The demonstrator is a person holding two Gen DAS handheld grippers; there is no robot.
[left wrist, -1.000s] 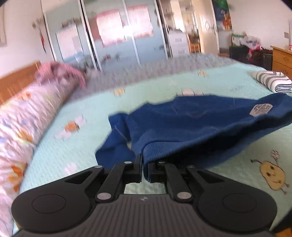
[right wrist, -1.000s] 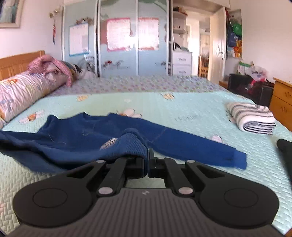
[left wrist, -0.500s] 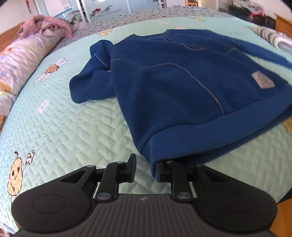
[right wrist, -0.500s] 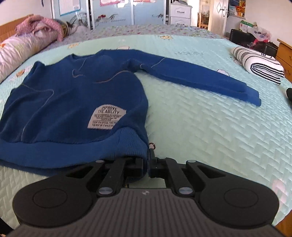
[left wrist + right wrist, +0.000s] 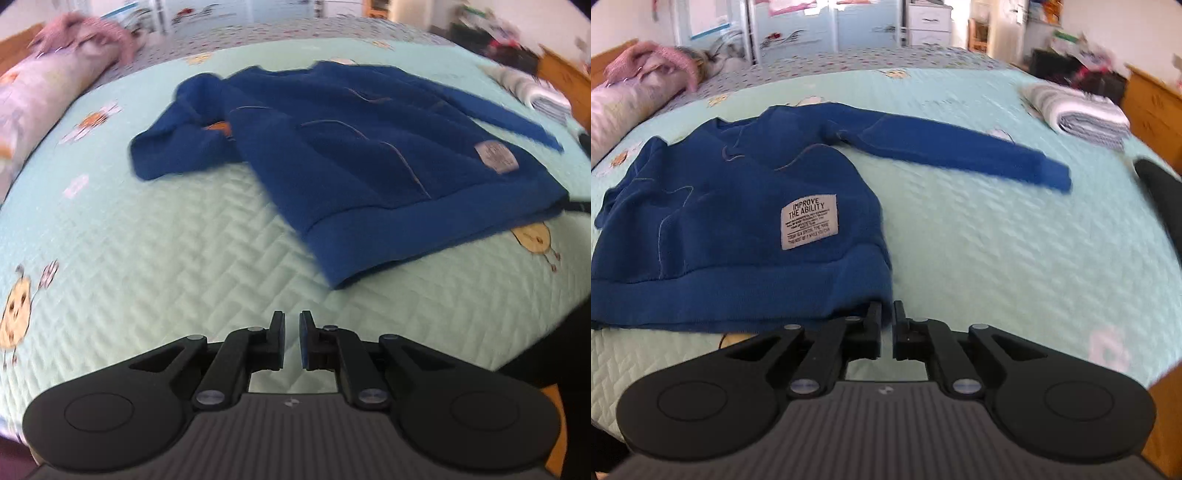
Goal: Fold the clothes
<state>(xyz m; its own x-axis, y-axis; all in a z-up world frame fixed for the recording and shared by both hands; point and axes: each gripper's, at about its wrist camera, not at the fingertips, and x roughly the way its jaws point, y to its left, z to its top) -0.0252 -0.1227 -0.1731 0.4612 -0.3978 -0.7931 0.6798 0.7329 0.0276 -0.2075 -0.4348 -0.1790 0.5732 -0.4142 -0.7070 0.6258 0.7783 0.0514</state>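
A dark blue sweater [image 5: 369, 155] lies flat on the light green quilted bed [image 5: 147, 258], hem toward me, with a grey text patch [image 5: 809, 221]. In the right wrist view its right sleeve [image 5: 960, 151] stretches out to the right; its left sleeve [image 5: 177, 147] is bunched at the left. My left gripper [image 5: 291, 339] is slightly open and empty, a short way in front of the hem's left corner. My right gripper [image 5: 887, 328] is slightly open and empty at the hem's right corner [image 5: 879, 288], with no cloth between the fingers.
A folded striped cloth [image 5: 1082, 114] lies at the bed's right side. A floral bolster [image 5: 44, 96] and a pink garment [image 5: 653, 59] lie at the left. A wooden dresser [image 5: 1152, 107] stands at the right. Wardrobe doors stand behind the bed.
Both grippers lowered the sweater's hem onto the bed, let go of it and drew back. The sweater now lies spread flat.
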